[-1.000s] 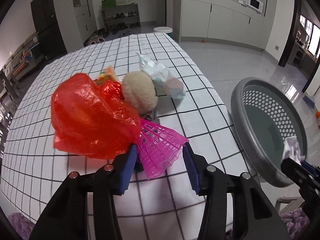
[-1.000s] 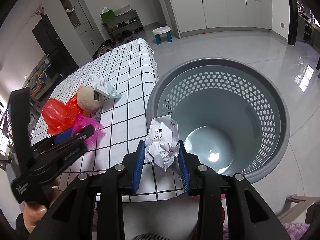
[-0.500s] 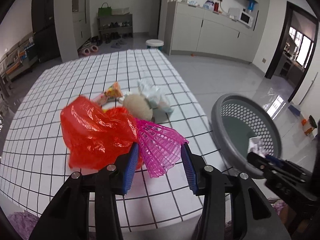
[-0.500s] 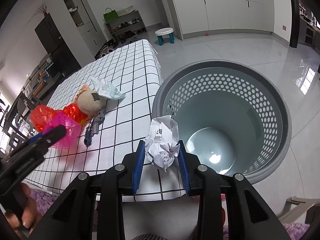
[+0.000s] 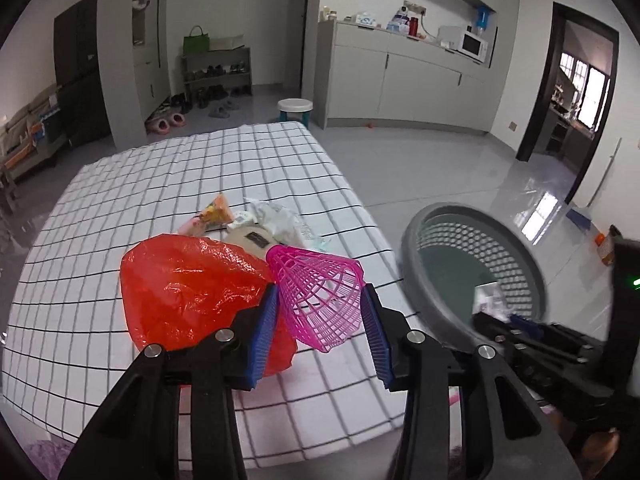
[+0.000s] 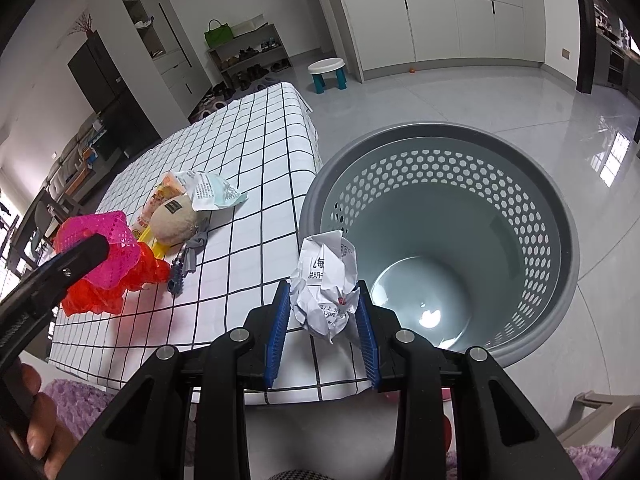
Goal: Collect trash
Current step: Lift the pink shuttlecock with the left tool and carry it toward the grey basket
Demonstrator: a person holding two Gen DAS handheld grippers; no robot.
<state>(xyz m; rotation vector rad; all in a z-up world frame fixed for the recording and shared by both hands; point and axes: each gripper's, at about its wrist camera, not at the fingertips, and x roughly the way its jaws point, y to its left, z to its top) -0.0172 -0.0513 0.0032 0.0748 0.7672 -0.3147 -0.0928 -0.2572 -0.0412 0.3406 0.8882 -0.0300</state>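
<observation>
light: even daylight, bright | glare: window reflections on glossy floor (image 6: pixel 612 160), hotspot in basket (image 6: pixel 430 314) bottom | shadows: soft | distortion: heavy fisheye, black vignette corners | blur: slight at right gripper (image 5: pixel 532 332), left-wrist view

Pink net (image 5: pixel 320 298), red bag (image 5: pixel 188 288), grey basket (image 6: pixel 560 240), black-gridded white tablecloth (image 5: pixel 200 168).

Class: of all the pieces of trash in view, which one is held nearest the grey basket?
The crumpled white paper, clamped in the right gripper beside the grey basket's rim; the other trash is farther left.
</observation>
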